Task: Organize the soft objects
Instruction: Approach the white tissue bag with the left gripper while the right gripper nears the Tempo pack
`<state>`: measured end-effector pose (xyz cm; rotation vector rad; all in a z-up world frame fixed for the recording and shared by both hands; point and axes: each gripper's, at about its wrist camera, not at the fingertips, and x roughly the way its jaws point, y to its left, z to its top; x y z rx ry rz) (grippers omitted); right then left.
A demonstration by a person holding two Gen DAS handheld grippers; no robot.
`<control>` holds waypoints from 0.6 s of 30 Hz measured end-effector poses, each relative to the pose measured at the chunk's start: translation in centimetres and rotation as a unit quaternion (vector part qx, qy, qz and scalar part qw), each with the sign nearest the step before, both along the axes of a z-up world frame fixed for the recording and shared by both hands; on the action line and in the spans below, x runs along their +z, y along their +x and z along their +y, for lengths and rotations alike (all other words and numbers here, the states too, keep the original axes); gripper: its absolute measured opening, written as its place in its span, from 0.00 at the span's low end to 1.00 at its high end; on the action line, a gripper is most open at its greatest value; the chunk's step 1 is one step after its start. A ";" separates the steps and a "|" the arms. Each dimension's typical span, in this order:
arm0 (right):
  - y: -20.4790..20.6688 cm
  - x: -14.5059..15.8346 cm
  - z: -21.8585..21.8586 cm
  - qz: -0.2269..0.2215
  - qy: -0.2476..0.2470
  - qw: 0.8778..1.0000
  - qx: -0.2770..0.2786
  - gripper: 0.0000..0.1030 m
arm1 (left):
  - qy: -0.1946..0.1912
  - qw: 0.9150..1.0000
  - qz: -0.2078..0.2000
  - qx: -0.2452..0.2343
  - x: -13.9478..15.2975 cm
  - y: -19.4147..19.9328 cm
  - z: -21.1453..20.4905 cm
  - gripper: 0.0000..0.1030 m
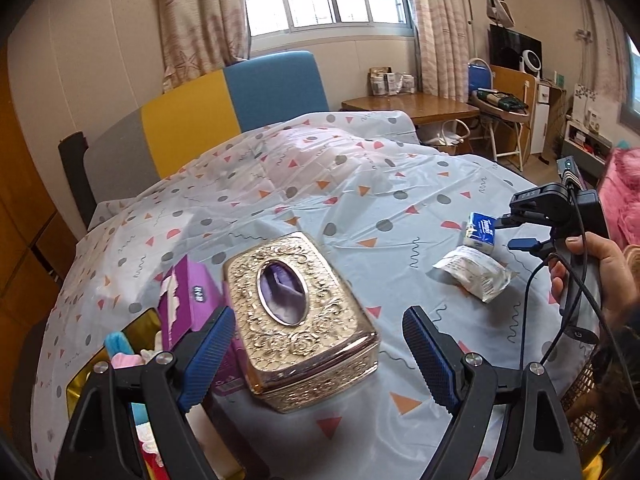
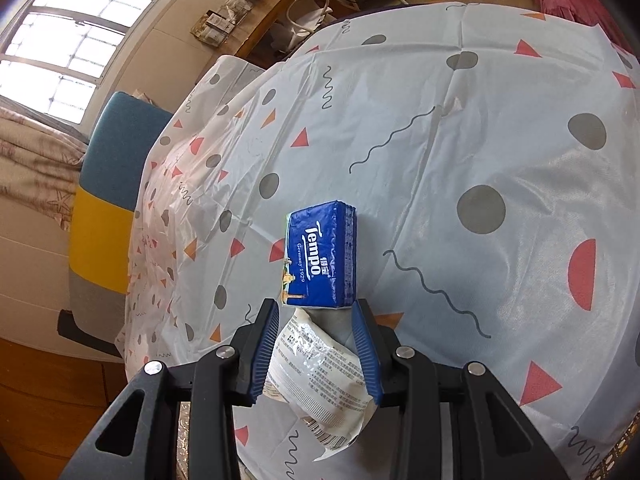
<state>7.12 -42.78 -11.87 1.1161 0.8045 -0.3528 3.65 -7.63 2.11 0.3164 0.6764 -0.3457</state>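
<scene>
Right now my right gripper (image 2: 315,308) sits jaws apart over the white wipes pouch (image 2: 320,380), with the blue tissue pack (image 2: 322,258) just beyond on the desk (image 2: 500,140). Both look light and squashy; the pouch's film looks slippery, so I'd pinch mid-body. Left gripper (image 1: 320,356) is spread wide, empty, over the gold tissue box (image 1: 300,320). Pouch's lower end is hidden.

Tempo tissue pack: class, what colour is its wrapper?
Dark blue with white lettering on the Tempo tissue pack; the right wrist view shows it best.

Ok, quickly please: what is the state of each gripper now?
Left gripper: open, holding nothing, above the ornate metal tissue box.
Right gripper: open, holding nothing, near the Tempo tissue pack.
</scene>
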 end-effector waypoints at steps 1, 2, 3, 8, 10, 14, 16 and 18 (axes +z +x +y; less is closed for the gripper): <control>0.0 0.0 -0.1 0.000 0.001 1.000 0.000 0.37 | -0.001 1.000 0.003 -0.001 -0.1 0.1 -0.2 0.84; 0.0 0.0 -0.1 -0.001 0.002 1.000 0.000 0.37 | -0.003 1.000 0.007 -0.002 -0.2 0.2 -0.3 0.84; -0.1 0.0 -0.2 -0.002 0.002 1.000 -0.002 0.37 | -0.007 1.000 0.013 -0.005 -0.3 0.2 -0.4 0.84; -1.7 0.6 -1.1 -0.025 -0.002 0.998 -0.051 0.37 | -0.026 0.999 0.030 -0.024 -0.1 0.7 -2.0 0.84; -2.3 0.7 -1.5 -0.036 0.002 0.997 -0.070 0.37 | -0.034 0.998 0.036 -0.034 0.1 1.1 -3.0 0.84; -2.8 0.5 -2.0 -0.043 0.015 0.995 -0.083 0.37 | -0.042 0.996 0.055 -0.054 0.0 2.4 -5.3 0.82; -2.7 0.4 -2.0 -0.046 0.018 0.995 -0.081 0.37 | -0.047 0.994 0.074 -0.063 -0.3 3.1 -6.5 0.75; -2.8 0.5 -2.1 -0.049 0.019 0.995 -0.080 0.37 | -0.050 0.992 0.093 -0.071 -0.7 3.8 -7.8 0.74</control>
